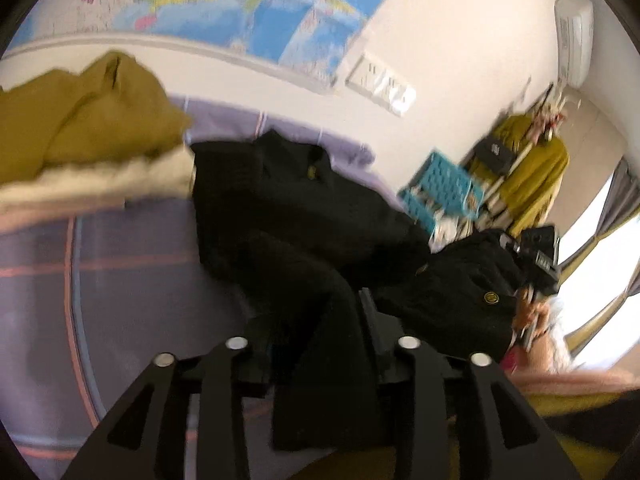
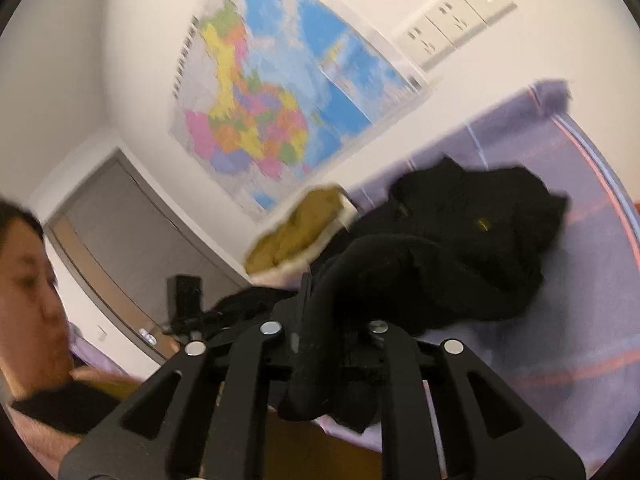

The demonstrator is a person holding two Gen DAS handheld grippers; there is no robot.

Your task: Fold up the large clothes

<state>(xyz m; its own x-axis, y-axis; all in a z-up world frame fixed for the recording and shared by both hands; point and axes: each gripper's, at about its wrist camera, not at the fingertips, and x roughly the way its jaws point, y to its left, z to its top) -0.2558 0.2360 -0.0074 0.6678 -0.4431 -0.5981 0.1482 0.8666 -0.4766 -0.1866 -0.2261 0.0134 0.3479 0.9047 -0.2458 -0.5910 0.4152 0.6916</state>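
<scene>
A large black garment (image 1: 304, 216) with a small yellow badge lies crumpled on the purple striped sheet (image 1: 132, 280). My left gripper (image 1: 320, 344) is shut on a fold of it, and black cloth hangs down between the fingers. My right gripper (image 2: 324, 320) is shut on another part of the same black garment (image 2: 472, 232) and lifts it off the purple sheet (image 2: 580, 320). The right gripper (image 1: 536, 260) also shows far right in the left wrist view, holding black cloth. Both views are motion-blurred.
A mustard fleece-lined jacket (image 1: 84, 128) lies at the sheet's far left by the wall; it also shows in the right wrist view (image 2: 296, 232). A map (image 2: 280, 100) hangs on the wall. A blue basket (image 1: 440, 192) and clothes rack (image 1: 528, 168) stand at right. The person's face (image 2: 28, 272) is at left.
</scene>
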